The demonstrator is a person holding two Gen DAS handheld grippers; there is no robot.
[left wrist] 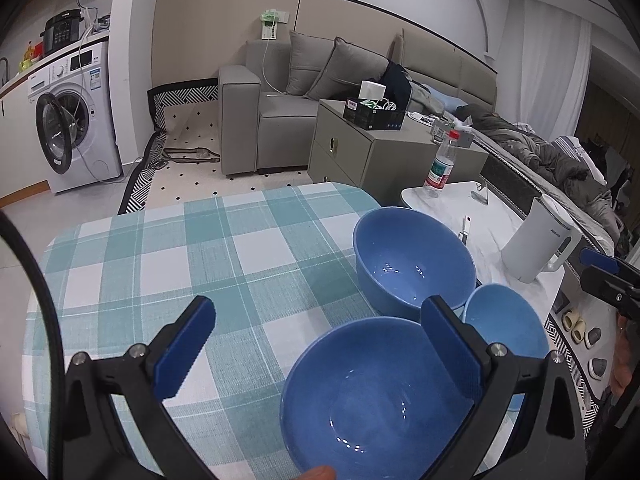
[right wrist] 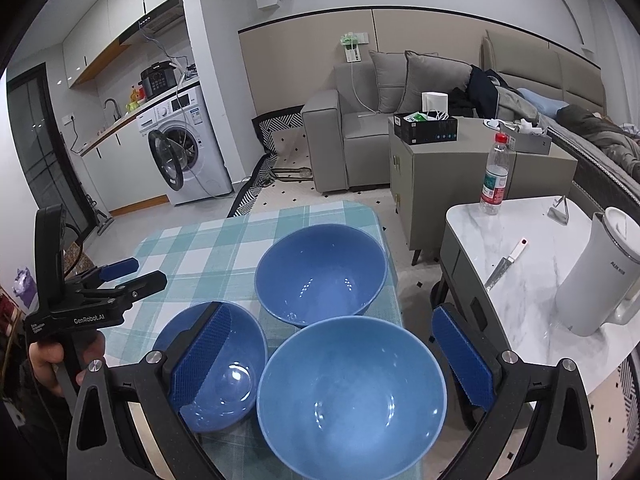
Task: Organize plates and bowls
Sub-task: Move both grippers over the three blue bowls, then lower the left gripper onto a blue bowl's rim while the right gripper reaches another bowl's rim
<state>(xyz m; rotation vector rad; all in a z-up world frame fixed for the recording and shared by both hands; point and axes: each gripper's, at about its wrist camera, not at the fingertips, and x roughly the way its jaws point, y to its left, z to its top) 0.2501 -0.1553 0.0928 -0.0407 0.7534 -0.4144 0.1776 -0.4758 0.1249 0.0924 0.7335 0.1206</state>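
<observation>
Blue bowls, three of them, sit close together on a checked cloth [right wrist: 192,248]. In the right wrist view the far bowl [right wrist: 320,276] is at the centre, the near bowl [right wrist: 352,396] at the bottom, and the left bowl [right wrist: 216,364] at lower left. The right gripper [right wrist: 332,356] hangs over the near bowl, jaws wide apart. The left gripper [left wrist: 316,344] has jaws wide apart too, holding nothing. A white kettle [right wrist: 600,276] and a bottle [right wrist: 496,176] stand on the marble table [right wrist: 532,280] at the right.
</observation>
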